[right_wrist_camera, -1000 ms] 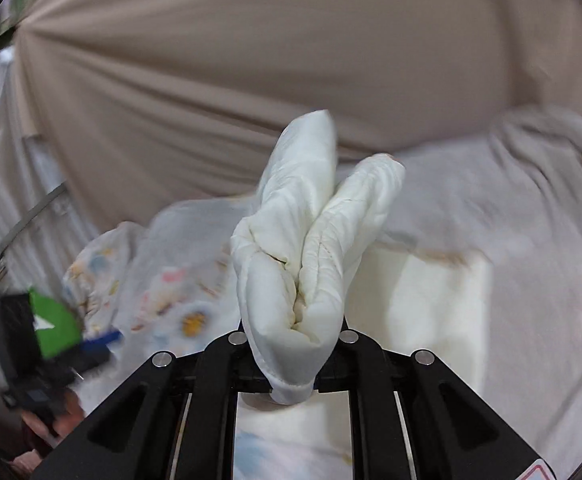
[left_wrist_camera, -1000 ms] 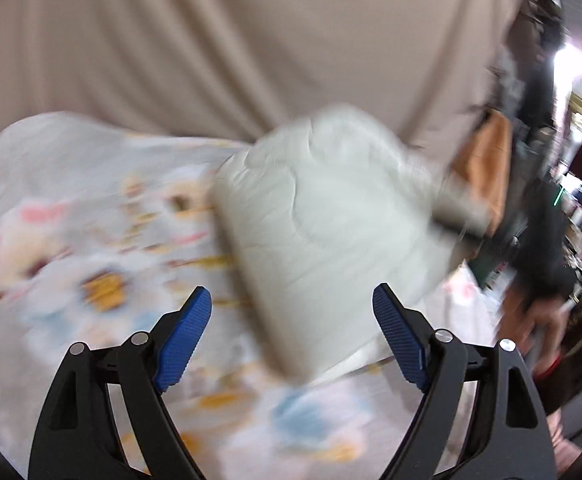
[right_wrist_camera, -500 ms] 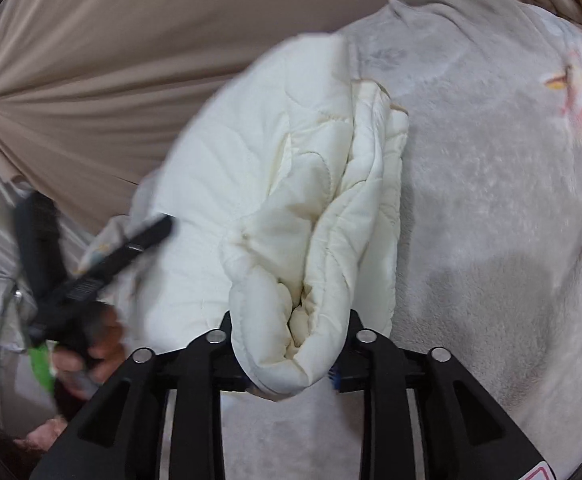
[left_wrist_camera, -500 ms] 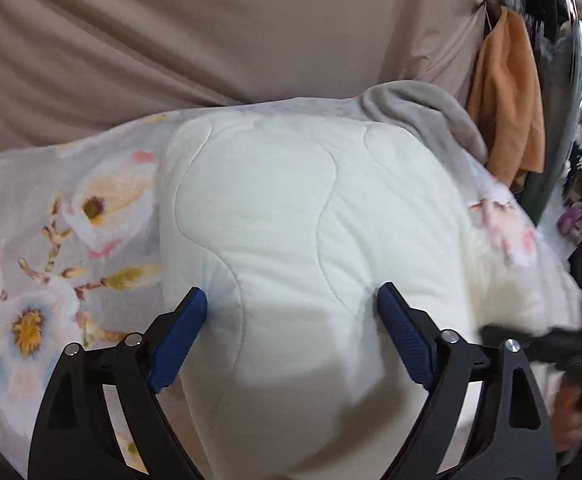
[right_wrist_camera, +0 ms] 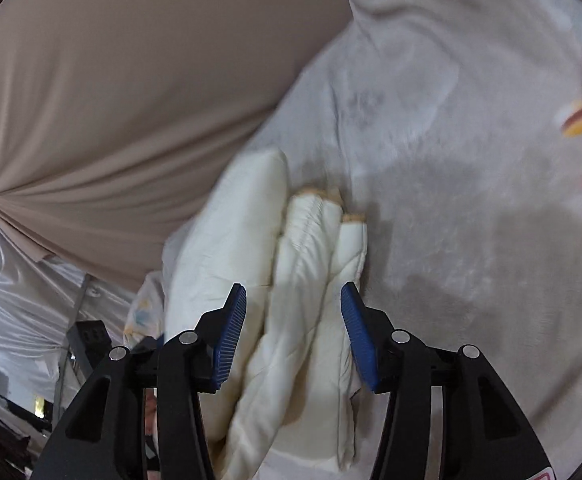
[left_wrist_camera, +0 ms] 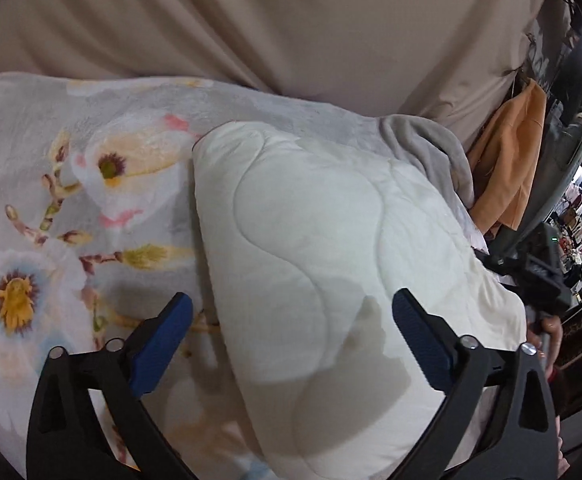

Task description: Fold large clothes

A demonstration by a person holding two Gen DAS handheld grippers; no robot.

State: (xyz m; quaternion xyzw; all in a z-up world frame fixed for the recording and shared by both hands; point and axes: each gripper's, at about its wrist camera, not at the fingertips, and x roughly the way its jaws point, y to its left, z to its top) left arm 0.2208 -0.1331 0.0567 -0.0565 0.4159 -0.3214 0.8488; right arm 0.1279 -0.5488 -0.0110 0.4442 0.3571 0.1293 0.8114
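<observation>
A cream quilted garment (left_wrist_camera: 323, 264), folded into a thick pad, lies on the floral blanket (left_wrist_camera: 67, 184). My left gripper (left_wrist_camera: 291, 344) is open and hovers over the pad's near end, touching nothing. In the right wrist view the stacked folded edges of the same garment (right_wrist_camera: 291, 280) lie between the blue pads of my right gripper (right_wrist_camera: 293, 332), which is open and no longer pinches them. The right gripper also shows at the right edge of the left wrist view (left_wrist_camera: 539, 276).
The grey side of the blanket (right_wrist_camera: 471, 160) covers the surface to the right. A beige curtain (left_wrist_camera: 251, 20) hangs behind. An orange garment (left_wrist_camera: 507, 160) hangs at the far right, near shop shelves. Plastic sheeting (right_wrist_camera: 19, 280) is at the left.
My right gripper was shut on the folded cream garment, brought it down onto the blanket and has now opened, letting it go. My left gripper stayed open above the pad.
</observation>
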